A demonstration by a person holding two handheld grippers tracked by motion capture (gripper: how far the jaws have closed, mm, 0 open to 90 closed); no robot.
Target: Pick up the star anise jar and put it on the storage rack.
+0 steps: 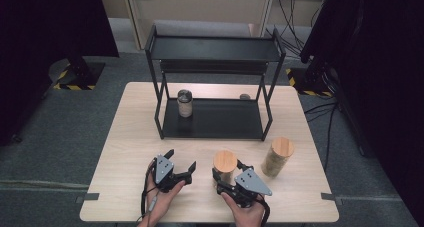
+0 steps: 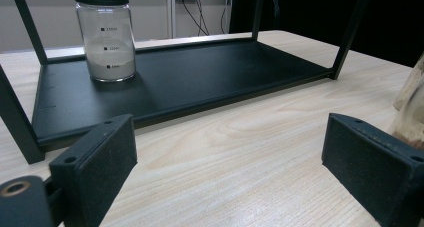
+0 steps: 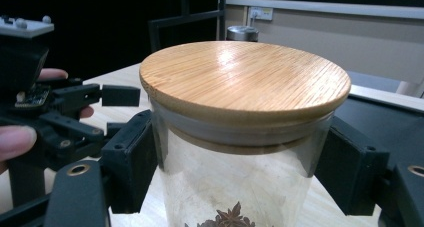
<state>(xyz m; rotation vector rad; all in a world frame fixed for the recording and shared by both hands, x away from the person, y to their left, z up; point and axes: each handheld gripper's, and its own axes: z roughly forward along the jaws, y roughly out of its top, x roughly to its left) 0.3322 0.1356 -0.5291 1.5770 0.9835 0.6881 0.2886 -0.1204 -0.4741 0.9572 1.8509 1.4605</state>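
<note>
The glass jar with the wooden lid [image 1: 224, 165], with star anise at its bottom, is stood near the front edge of the worktop [image 1: 130, 137] and is squeezed by the right tongs [image 1: 226, 176], one pad on each side. The left tongs [image 1: 181, 163] are held wide open with nothing in them, just beside the jar. A taller wood-lidded jar [image 1: 278, 156] is stood toward the right edge, and a jar of white powder [image 1: 185, 103] is kept on the black rack's [image 1: 220, 122] bottom shelf.
</note>
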